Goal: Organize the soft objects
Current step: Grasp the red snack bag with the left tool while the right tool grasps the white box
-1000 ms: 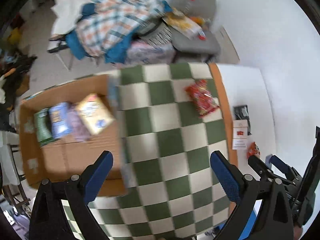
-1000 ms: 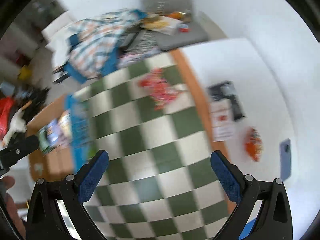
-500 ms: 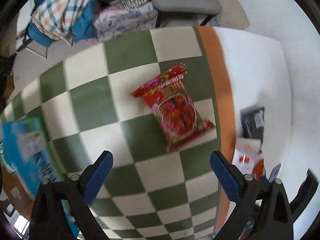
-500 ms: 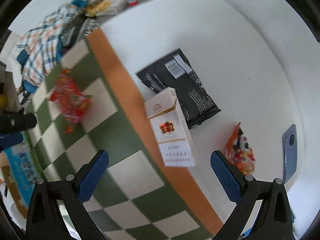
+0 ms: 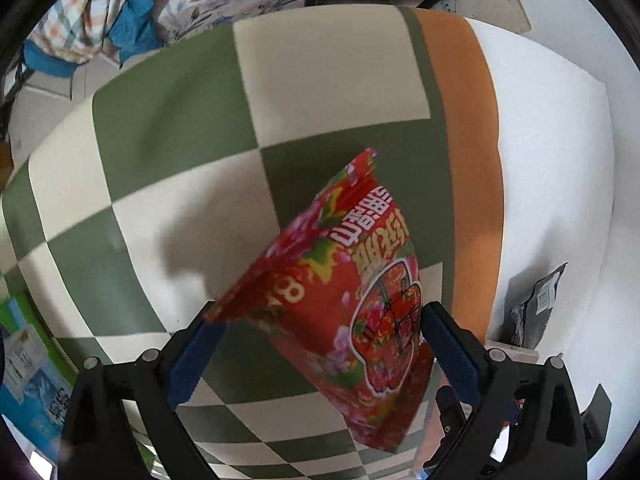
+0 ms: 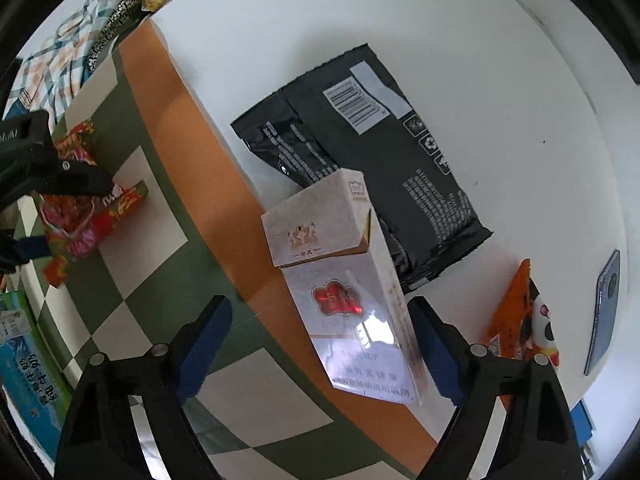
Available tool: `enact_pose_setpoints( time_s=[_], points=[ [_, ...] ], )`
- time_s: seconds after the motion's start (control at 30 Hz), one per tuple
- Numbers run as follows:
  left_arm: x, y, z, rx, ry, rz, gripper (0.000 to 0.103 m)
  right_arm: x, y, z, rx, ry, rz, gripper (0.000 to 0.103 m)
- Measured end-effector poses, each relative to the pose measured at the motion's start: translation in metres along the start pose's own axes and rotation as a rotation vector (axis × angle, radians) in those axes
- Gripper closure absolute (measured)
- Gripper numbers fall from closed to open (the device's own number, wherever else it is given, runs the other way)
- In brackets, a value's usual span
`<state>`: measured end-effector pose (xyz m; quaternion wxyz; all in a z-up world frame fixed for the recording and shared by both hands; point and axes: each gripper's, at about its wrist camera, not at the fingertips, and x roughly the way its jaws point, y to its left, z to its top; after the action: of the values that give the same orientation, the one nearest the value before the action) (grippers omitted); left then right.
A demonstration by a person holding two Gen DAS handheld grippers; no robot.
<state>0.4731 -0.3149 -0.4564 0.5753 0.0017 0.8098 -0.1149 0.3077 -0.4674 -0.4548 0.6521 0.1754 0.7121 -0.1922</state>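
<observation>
A red snack bag [image 5: 344,304] lies on the green and white checked cloth [image 5: 180,120]. My left gripper [image 5: 320,316] is low over it, jaws wide, the bag between the blue pads [image 5: 448,352] with no visible squeeze. In the right wrist view the same bag [image 6: 84,220] shows at the far left under that gripper. My right gripper [image 6: 320,320] points straight down over a white carton [image 6: 340,280] with a red emblem. Its jaws are closing with the carton between them. The right pad is near the carton's edge and the left pad [image 6: 204,336] stands clear of it.
A black pouch [image 6: 380,152] lies behind the carton on the white table [image 6: 440,20]. An orange panda packet [image 6: 516,312] and a phone [image 6: 606,312] are to the right. A blue-green box [image 6: 28,368] sits at the cloth's left. Clothes [image 5: 100,12] pile on chairs beyond.
Both grippers have dropped toward the table. The left one came down around the red bag; the right one swung over to the white carton and its jaws have narrowed a little.
</observation>
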Motion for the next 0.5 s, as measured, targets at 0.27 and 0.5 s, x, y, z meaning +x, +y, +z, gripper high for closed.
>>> enact_pose_setpoints(
  time_s=[0.27, 0.5],
  points=[
    [-0.011, -0.014, 0.005, 0.031, -0.087, 0.080, 0.029, 0.014, -0.009, 0.002, 0.020, 0.004, -0.010, 0.027],
    [-0.017, -0.013, -0.007, 0.054, -0.125, 0.112, 0.051, 0.010, -0.014, 0.002, 0.024, -0.006, -0.003, 0.087]
  ],
)
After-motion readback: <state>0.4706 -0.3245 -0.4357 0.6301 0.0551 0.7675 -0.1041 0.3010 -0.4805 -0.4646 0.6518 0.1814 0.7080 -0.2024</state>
